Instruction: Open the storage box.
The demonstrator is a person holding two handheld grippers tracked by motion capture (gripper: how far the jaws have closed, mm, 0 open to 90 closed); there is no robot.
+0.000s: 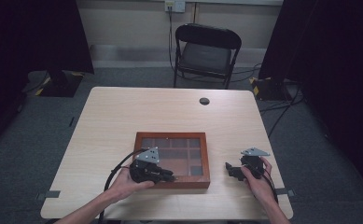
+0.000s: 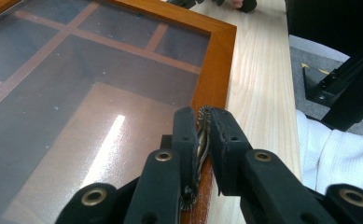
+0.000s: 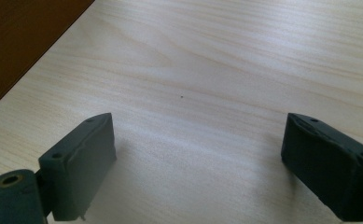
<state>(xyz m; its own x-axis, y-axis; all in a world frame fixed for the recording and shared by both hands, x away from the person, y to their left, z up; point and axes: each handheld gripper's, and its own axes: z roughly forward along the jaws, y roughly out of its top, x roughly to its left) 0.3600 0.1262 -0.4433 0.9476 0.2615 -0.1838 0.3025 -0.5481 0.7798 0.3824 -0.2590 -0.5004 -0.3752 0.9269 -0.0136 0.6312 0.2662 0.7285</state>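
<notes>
A shallow wooden box [image 1: 171,135] with a glass lid over several compartments lies on the table's near half. My left gripper [image 1: 169,177] is at the box's front edge, near its left corner. In the left gripper view its jaws [image 2: 203,114] are shut on a small ornate metal clasp [image 2: 200,140] that sticks up from the box's wooden frame [image 2: 219,56]. My right gripper [image 1: 229,169] rests on the table to the right of the box. Its jaws [image 3: 198,149] stand wide open over bare wood, with the box's dark side [image 3: 20,42] farther off.
The light wooden table [image 1: 123,116] has a round cable hole [image 1: 204,101] near its far edge. A black folding chair [image 1: 206,52] stands behind it. A white sleeve [image 2: 338,158] lies close to the table's front edge.
</notes>
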